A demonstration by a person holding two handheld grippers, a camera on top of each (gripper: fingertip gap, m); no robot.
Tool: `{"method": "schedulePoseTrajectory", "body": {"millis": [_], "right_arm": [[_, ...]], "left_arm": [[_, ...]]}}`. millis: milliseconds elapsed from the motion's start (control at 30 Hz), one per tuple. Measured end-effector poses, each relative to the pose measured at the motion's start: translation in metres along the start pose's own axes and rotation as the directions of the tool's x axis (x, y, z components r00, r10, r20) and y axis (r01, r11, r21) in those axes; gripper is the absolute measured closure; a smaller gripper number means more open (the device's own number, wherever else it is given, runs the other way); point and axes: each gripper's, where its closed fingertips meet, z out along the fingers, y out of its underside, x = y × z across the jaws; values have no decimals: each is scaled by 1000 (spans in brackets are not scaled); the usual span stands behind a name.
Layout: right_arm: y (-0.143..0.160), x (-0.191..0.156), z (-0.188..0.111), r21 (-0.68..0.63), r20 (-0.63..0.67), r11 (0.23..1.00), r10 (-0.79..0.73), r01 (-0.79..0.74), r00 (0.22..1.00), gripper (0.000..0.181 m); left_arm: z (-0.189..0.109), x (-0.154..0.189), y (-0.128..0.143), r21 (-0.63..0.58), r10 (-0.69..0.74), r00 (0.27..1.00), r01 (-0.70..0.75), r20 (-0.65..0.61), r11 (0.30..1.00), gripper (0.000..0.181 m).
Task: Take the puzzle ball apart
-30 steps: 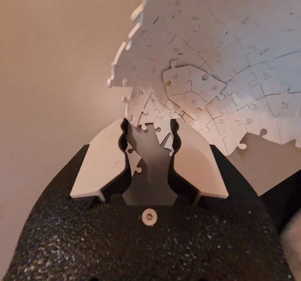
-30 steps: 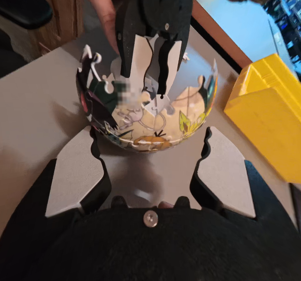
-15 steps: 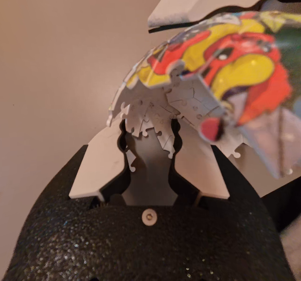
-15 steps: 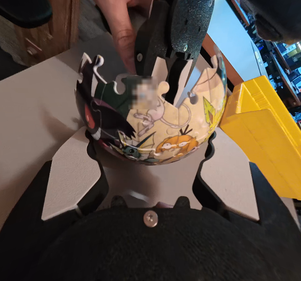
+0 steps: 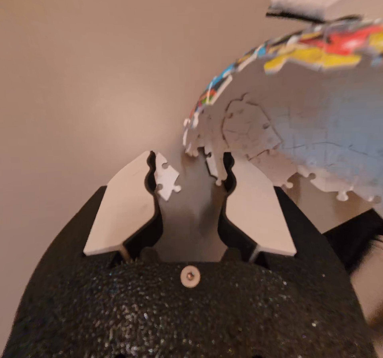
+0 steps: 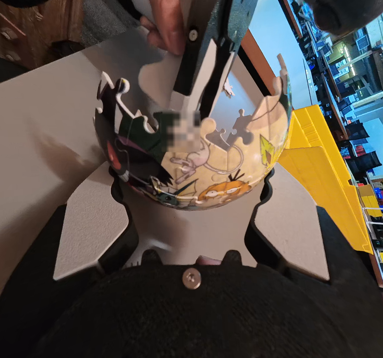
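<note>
The puzzle ball (image 6: 217,161) is an open half shell with a jagged rim and colourful cartoon print, sitting on the grey table (image 6: 41,119). My right gripper (image 6: 189,174) is open wide, with its fingertips against the shell's lower sides. My left gripper (image 6: 199,103) reaches down into the shell from above. In the left wrist view the left gripper (image 5: 188,154) is narrowly open. A loose white puzzle piece (image 5: 167,178) lies against its left finger. The shell's white inside (image 5: 290,130) is at the right, and its edge pieces touch the right finger.
A yellow bin (image 6: 310,182) stands close to the right of the ball. A person's hand (image 6: 165,16) holds the left gripper. A small loose piece (image 6: 228,87) lies on the table behind the ball. Wooden furniture (image 6: 51,16) is beyond the table's far left edge.
My right gripper has moved forward until its fingertips flank the ball. In the left wrist view the shell has shifted right, the jaws have spread slightly, and a loose piece now rests on the left finger.
</note>
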Motion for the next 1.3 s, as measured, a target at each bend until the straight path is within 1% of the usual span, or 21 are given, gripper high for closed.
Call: {"method": "schedulePoseTrajectory", "body": {"millis": [33, 133, 200, 333, 400, 633, 733, 867, 967, 1100, 1200, 1300], "right_arm": [[-1, 0, 0, 1, -5, 1000, -6, 6, 1000, 50], [-3, -1, 0, 4, -14, 1000, -20, 21, 1000, 50], [-3, -1, 0, 2, -14, 1000, -18, 18, 1000, 50], [-3, 0, 0, -1, -27, 1000, -17, 17, 999, 50], [-2, 0, -1, -4, -31, 1000, -14, 14, 999, 50], [-2, 0, 0, -6, -30, 1000, -11, 11, 999, 50], [-2, -1, 0, -6, -27, 1000, -9, 9, 1000, 50], [-2, 0, 0, -9, -26, 1000, -4, 3, 1000, 50], [-2, -1, 0, -10, -28, 1000, -5, 4, 1000, 50], [-2, 0, 0, -15, -35, 1000, -7, 6, 999, 50], [-2, 0, -1, -19, -47, 1000, -13, 12, 999, 50], [-3, -1, -1, -28, -49, 999, -30, 29, 998, 50]], "left_arm": [[-1, -1, 5, -19, 24, 999, -24, 31, 1000, 118], [-2, -4, 12, -63, 100, 987, -92, 125, 994, 118], [0, -2, 10, -57, 111, 984, -104, 140, 993, 118], [2, -4, 6, -43, 84, 986, -79, 145, 996, 117], [3, -1, 4, -28, 79, 989, -76, 128, 997, 116], [6, -2, 3, -32, 80, 987, -77, 136, 997, 115], [6, -1, 3, -54, 98, 985, -91, 142, 994, 115], [7, 5, 2, -86, 138, 983, -128, 121, 988, 128], [6, 4, 4, -74, 110, 988, -102, 107, 992, 124], [-7, 4, 0, 20, 33, 997, -34, 67, 999, 121], [-12, 2, 5, 10, 31, 996, -32, 81, 999, 120], [-6, 4, 11, -28, 55, 995, -53, 86, 998, 118]]}}
